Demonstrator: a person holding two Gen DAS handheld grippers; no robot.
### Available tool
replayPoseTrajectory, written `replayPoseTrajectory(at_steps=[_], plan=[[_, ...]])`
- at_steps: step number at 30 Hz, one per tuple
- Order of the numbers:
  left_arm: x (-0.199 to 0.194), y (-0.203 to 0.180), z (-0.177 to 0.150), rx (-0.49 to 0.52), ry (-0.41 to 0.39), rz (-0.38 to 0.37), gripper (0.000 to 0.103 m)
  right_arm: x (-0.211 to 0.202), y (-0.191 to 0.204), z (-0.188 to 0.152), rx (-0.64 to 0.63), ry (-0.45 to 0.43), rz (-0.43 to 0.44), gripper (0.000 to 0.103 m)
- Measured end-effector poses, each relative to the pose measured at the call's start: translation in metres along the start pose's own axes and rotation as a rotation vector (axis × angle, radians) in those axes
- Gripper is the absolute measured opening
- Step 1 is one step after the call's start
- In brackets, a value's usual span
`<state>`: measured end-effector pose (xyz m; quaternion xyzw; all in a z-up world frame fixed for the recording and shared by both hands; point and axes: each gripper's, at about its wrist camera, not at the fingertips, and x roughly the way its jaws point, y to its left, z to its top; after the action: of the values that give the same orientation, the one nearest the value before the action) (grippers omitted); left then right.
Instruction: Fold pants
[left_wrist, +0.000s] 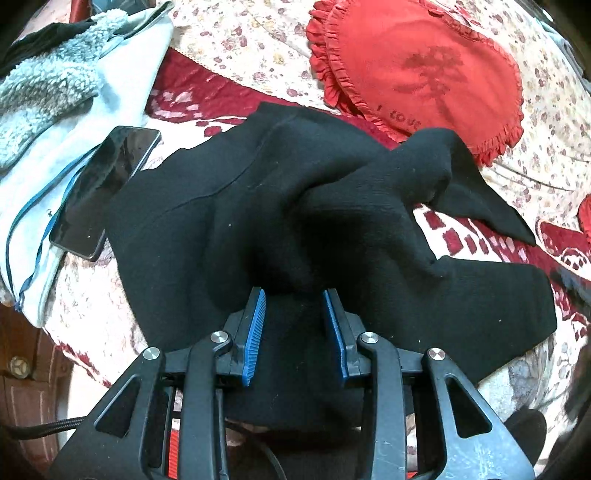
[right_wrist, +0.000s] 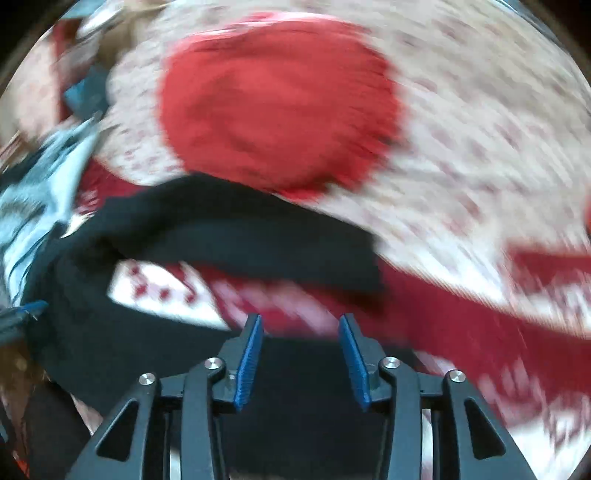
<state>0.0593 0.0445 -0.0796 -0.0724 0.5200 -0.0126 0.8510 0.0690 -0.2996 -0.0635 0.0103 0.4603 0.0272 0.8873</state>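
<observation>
1. The black pants (left_wrist: 295, 221) lie bunched on the patterned bedspread (left_wrist: 480, 236), rising straight ahead of the left gripper (left_wrist: 293, 295) and spreading beneath and to both sides of it.
2. The left jaws stand parted, the cloth hump at their tips; whether it sits between them, I cannot tell.
3. The right gripper (right_wrist: 301, 321), in a blurred view, is likewise spread and empty, with the pants (right_wrist: 221, 236) ahead and to its left.
4. The left looks nearer.

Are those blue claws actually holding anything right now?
Neither grips: the left gripper is open over the bunched black pants, and the right gripper is open, holding nothing.
</observation>
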Motion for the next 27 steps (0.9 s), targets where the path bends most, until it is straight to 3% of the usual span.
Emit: replayPoseTrajectory(at_steps=[2, 5, 9, 11, 13, 20, 23, 25, 27], plan=[[-0.002, 0.001, -0.001, -0.010, -0.001, 0.004, 0.031, -0.003, -0.032, -0.028, 0.093, 0.031, -0.023, 0.042], [-0.007, 0.004, -0.001, -0.026, -0.001, 0.011, 0.031, 0.004, -0.057, -0.055, 0.214, 0.077, 0.032, 0.042], [-0.019, 0.010, -0.004, -0.034, -0.011, 0.026, 0.031, 0.012, -0.068, -0.060, 0.292, 0.007, 0.092, 0.041], [-0.026, 0.015, -0.006, -0.043, -0.023, 0.035, 0.031, 0.015, -0.065, -0.060, 0.325, -0.007, 0.122, 0.030], [-0.032, 0.021, -0.007, -0.055, -0.032, 0.037, 0.031, 0.010, -0.054, -0.056, 0.277, -0.018, 0.123, 0.008], [-0.043, 0.040, -0.011, -0.107, -0.049, 0.046, 0.031, -0.050, -0.049, -0.075, 0.217, -0.098, 0.077, 0.007], [-0.042, 0.048, -0.015, -0.128, -0.039, 0.048, 0.031, -0.065, -0.052, -0.100, 0.203, -0.052, 0.031, 0.007], [-0.039, 0.052, -0.019, -0.134, -0.029, 0.054, 0.031, -0.060, -0.056, -0.115, 0.205, -0.006, -0.025, 0.000], [-0.037, 0.054, -0.021, -0.136, -0.019, 0.055, 0.031, -0.042, -0.067, -0.132, 0.219, 0.085, -0.097, 0.000]])
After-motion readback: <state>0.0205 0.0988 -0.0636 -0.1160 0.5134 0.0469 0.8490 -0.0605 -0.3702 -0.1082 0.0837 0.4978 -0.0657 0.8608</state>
